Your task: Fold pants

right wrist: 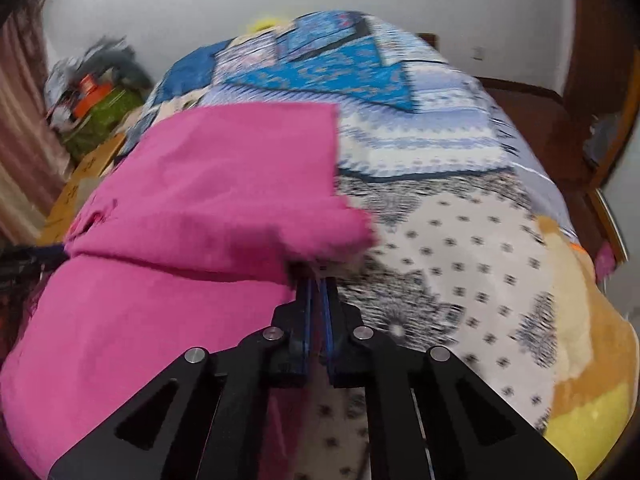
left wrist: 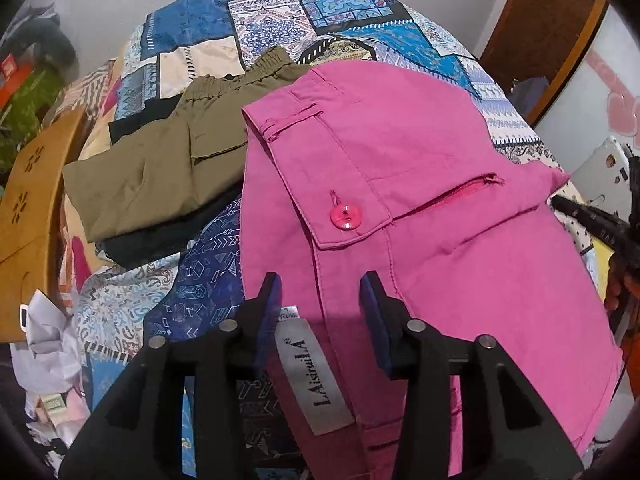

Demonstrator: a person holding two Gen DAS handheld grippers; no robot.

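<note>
Pink pants (left wrist: 420, 200) on the bed (left wrist: 208, 264), pinched by the right gripper (right wrist: 318, 284).
Left view alone shows the button (left wrist: 345, 216); left gripper (left wrist: 320, 292) fingers stand apart.

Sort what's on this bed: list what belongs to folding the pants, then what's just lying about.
Belongs to the job:
pink pants
left gripper
right gripper

Just lying about:
folded olive pants
dark garment under them
patchwork bedspread
crumpled paper
</note>
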